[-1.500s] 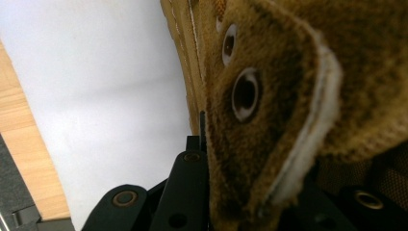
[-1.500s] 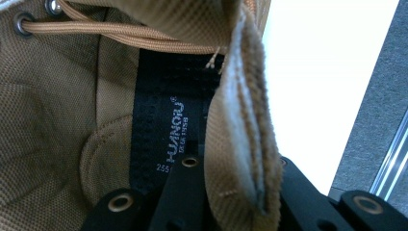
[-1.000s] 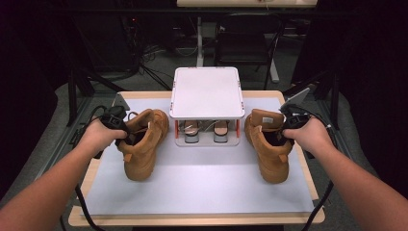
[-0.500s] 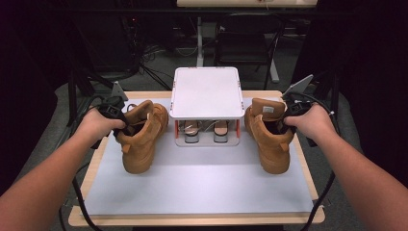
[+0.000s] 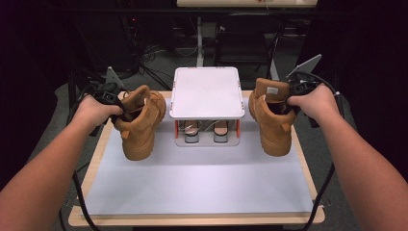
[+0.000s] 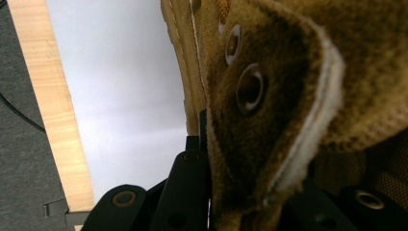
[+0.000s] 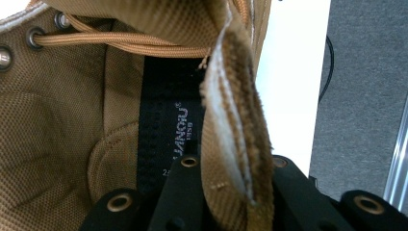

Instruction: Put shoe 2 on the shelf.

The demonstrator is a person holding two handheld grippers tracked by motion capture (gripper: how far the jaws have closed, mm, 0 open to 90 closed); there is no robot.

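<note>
Each hand carries one tan boot by its collar. The left gripper (image 5: 118,108) has its fingers (image 6: 185,192) closed on the collar edge of the left boot (image 5: 139,122), one finger outside the suede and the other hidden inside the opening; the boot hangs below and ahead of the fingers, heel end up, its long axis tipped down toward the toe and angled a little toward the middle of the tabletop (image 5: 192,183). Whether its sole touches the tabletop cannot be told. The right gripper (image 5: 288,98) grips the right boot (image 5: 272,120) the same way, fingers (image 7: 185,187) pinching the padded collar rim with the lining and label just ahead of them, and this boot hangs down from the fingers with its toe pointing toward the person. Between the two boots stands a small white shoe rack (image 5: 207,91) with another pair on its lower level, its flat top bare. The rack lies inward from both pairs of fingers, to the right of the left ones and to the left of the right ones, and both hands look about equally near it. Judging by this, the coming move likely turns on swinging each boot inward and up so its long axis lines up with the rack top.
</note>
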